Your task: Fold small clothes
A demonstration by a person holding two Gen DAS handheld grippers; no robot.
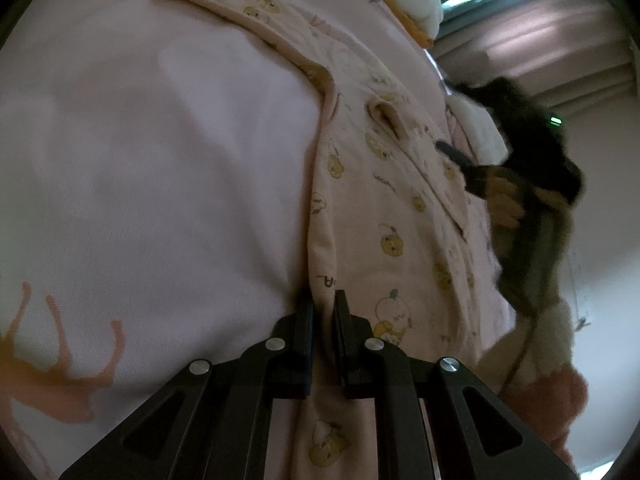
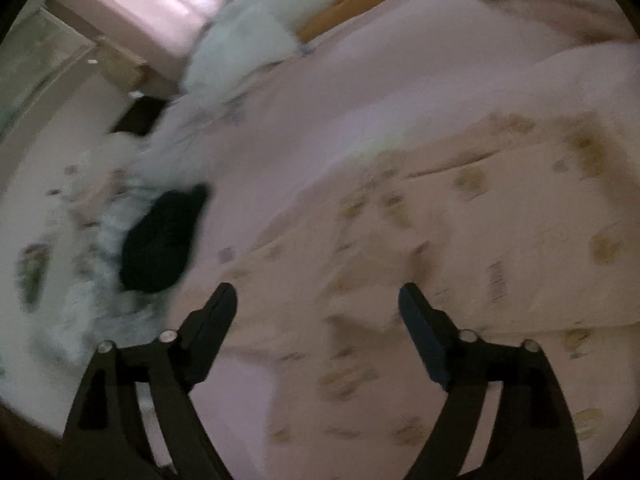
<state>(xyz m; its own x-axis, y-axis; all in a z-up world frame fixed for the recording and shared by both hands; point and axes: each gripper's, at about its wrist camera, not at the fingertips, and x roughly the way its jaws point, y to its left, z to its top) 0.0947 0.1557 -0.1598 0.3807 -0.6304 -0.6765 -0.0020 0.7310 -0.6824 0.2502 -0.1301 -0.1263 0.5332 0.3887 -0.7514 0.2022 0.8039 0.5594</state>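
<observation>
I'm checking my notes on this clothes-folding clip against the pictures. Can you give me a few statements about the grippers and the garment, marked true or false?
1. The left gripper is shut on an edge of the printed garment. True.
2. The right gripper is clamped on the garment. False: its fingers stand wide apart with nothing pinched between them.
3. The garment is plain white. False: it is peach-coloured with small yellow cartoon figures.
4. The garment lies on pale pink bedding. True.
5. A dark object lies to the left of the right gripper in its own view. True.
</observation>
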